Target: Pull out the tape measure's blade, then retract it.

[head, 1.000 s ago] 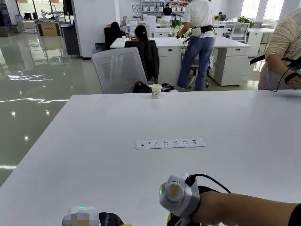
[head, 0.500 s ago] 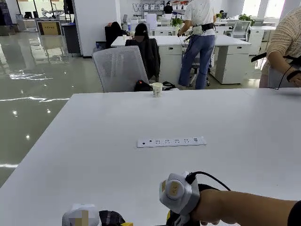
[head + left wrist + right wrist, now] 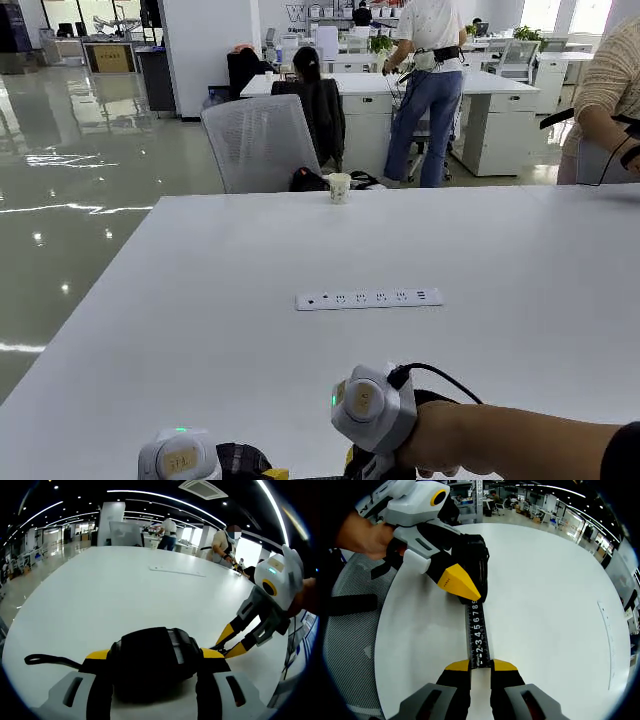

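Observation:
The black tape measure (image 3: 150, 672) lies on the white table (image 3: 100, 595) near its front edge. My left gripper (image 3: 155, 654) is shut on its case, a yellow-tipped jaw on each side. In the right gripper view the case (image 3: 474, 560) sits ahead with the left gripper's yellow fingertip (image 3: 459, 582) against it. The black numbered blade (image 3: 478, 630) runs out a short way from the case, flat over the table. My right gripper (image 3: 481, 666) is shut on the blade's end. The right gripper (image 3: 227, 642) comes into the left gripper view from the right.
A white power strip (image 3: 368, 298) lies mid-table and a paper cup (image 3: 339, 187) stands at the far edge. A grey mesh chair (image 3: 260, 140) stands beyond it. A person (image 3: 610, 90) stands at the table's far right corner. Others are at desks behind.
The head view has drifted slightly, so the table things sit a little to the right. Both grippers stay at the bottom edge with no visible change of grip.

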`<action>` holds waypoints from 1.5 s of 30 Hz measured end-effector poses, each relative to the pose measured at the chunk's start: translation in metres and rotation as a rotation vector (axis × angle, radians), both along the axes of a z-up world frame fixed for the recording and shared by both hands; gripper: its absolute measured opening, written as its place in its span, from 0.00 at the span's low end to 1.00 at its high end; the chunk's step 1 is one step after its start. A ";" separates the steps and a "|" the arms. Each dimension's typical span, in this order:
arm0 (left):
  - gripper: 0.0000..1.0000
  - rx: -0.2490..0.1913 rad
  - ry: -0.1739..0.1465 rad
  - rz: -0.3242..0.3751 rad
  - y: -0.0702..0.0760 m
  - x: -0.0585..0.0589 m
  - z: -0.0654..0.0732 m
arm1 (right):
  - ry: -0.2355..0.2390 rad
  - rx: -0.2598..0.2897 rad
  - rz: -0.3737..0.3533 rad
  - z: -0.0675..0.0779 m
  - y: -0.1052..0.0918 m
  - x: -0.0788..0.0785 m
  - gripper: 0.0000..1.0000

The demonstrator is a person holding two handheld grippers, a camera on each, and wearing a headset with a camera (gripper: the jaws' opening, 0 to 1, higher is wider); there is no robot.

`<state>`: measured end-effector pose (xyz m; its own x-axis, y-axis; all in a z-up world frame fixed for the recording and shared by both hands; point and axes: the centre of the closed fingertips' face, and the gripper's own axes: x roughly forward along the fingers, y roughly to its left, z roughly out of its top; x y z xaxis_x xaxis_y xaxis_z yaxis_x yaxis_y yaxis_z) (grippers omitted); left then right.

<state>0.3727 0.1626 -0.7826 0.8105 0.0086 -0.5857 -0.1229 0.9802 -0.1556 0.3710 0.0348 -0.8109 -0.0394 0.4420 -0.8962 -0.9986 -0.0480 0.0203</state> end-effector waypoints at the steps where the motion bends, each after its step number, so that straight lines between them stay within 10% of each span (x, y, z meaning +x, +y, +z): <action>1: 0.63 0.000 0.000 0.000 0.000 0.000 0.000 | 0.000 0.001 0.000 0.000 0.000 0.000 0.11; 45: 0.63 -0.011 0.002 0.011 0.001 0.001 -0.001 | -0.004 0.042 -0.024 0.001 0.022 -0.004 0.11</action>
